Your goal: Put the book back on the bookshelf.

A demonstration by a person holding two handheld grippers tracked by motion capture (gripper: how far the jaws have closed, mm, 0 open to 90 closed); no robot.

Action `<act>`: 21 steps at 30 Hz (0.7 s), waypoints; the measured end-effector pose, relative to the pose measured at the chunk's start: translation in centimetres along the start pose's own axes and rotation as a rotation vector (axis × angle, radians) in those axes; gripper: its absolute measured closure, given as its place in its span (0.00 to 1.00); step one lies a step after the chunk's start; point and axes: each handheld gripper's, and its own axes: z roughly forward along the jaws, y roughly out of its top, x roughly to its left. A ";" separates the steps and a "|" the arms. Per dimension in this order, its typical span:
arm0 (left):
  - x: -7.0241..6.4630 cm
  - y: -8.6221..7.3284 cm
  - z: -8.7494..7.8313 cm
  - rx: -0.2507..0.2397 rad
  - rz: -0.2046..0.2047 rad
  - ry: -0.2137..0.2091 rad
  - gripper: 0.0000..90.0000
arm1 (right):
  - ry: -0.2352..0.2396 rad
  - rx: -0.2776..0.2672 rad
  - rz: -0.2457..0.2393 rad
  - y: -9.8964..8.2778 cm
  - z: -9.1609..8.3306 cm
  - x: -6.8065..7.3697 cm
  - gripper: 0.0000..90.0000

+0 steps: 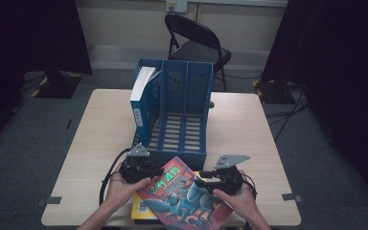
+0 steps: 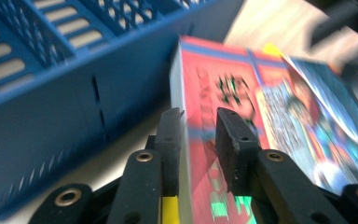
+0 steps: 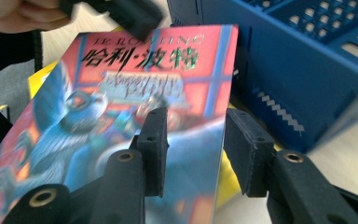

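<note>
A paperback with a red and blue cover (image 1: 184, 196) is tilted near the table's front edge, just before a blue file organizer (image 1: 182, 153). My left gripper (image 1: 160, 170) is shut on its far left corner; in the left gripper view the jaws pinch the book (image 2: 228, 88) at its page edge, gripper (image 2: 200, 133). My right gripper (image 1: 199, 181) is shut on the book's right edge, and the right gripper view has the cover (image 3: 135, 79) running between the jaws of that gripper (image 3: 193, 140). A yellow book (image 1: 141, 211) lies under it.
The organizer's left compartment holds a standing blue and white book (image 1: 141, 91); the other two are open slots. The organizer wall (image 2: 51, 107) is very close to the left jaws. A black folding chair (image 1: 199, 43) stands behind the light wood table (image 1: 239, 124).
</note>
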 end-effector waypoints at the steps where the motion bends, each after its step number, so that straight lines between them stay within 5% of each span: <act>1: -0.1 -0.5 -0.8 -0.002 -0.007 0.001 0.76 | 0.002 0.005 -0.001 0.3 0.3 -0.2 0.66; 9: 0.0 -4.7 -6.0 -0.033 -0.051 0.056 0.70 | 0.018 0.039 0.025 0.4 1.8 -0.8 0.70; 17: -0.5 -7.3 -6.2 0.042 -0.043 0.058 0.66 | 0.010 0.037 0.025 0.2 1.8 -0.8 0.70; 21: -0.5 -7.4 -5.8 0.035 -0.054 0.061 0.66 | 0.004 0.038 0.019 0.1 1.6 -0.7 0.72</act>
